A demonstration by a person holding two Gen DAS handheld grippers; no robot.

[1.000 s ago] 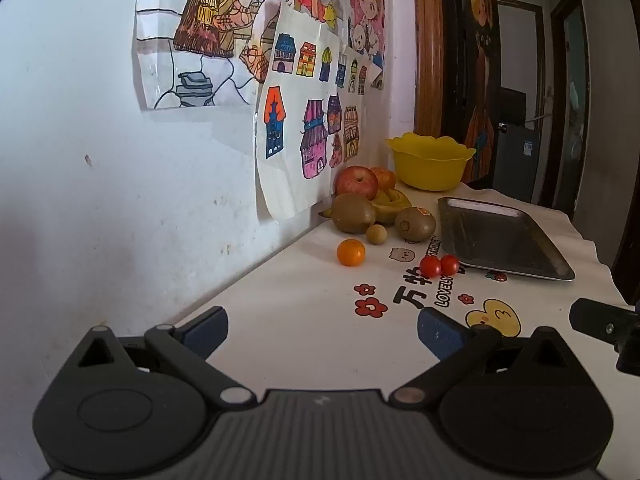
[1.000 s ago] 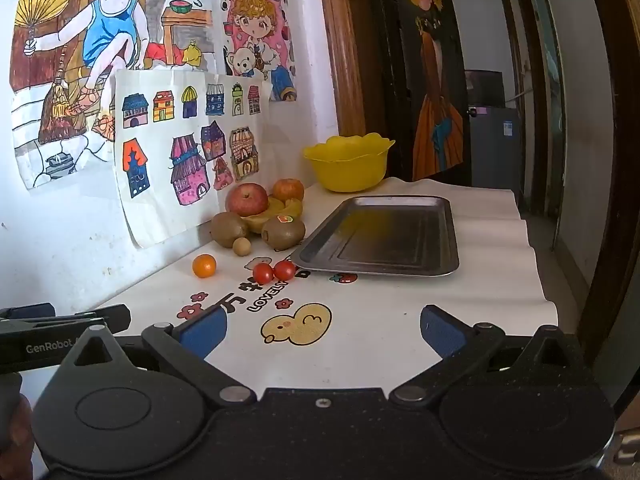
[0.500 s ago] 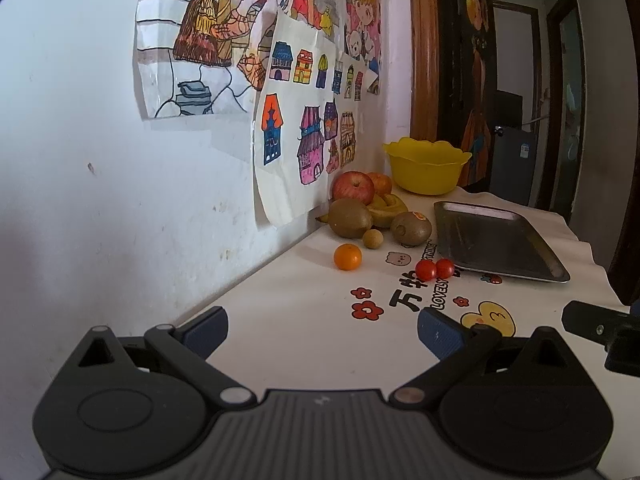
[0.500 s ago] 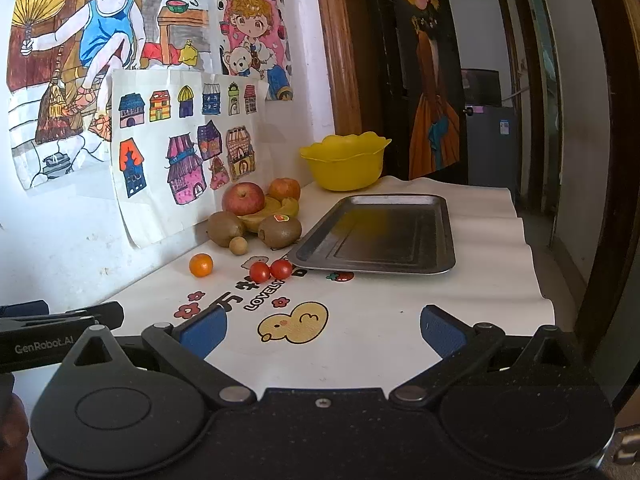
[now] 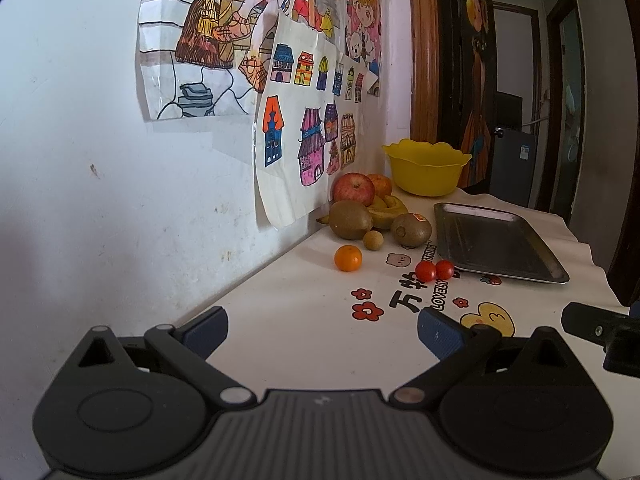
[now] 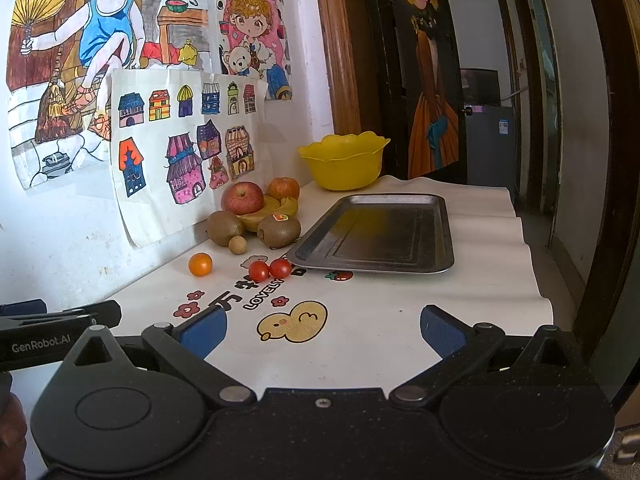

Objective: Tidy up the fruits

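Two claws hover low over a white printed tablecloth [image 6: 380, 320], each with its blue-padded fingers spread wide apart and nothing between them. The left gripper [image 5: 322, 330] sits close to the wall; the right gripper [image 6: 323, 330] is just beside it, on its right, and each shows at the edge of the other's view.

Ahead of both claws, beyond a printed yellow duck [image 6: 294, 322], two cherry tomatoes [image 6: 270, 270] lie touching each other. Slightly to their left, nearer the wall, rests a small orange [image 6: 200, 264]. Farther ahead, a longan [image 6: 237, 245] lies just beside two kiwis [image 6: 279, 231], one of them bearing a sticker. Behind these, a banana [image 6: 276, 208] is heaped with a red apple [image 6: 242, 197] and a second apple [image 6: 283, 188], all near the wall.

To the right of the fruit lies a dark metal tray [image 6: 376, 236], its near corner just beside the tomatoes. Beyond the tray's far end stands a yellow bowl [image 6: 344, 162] with a scalloped rim. Children's drawings [image 6: 184, 152] cover the wall to the left of the claws.
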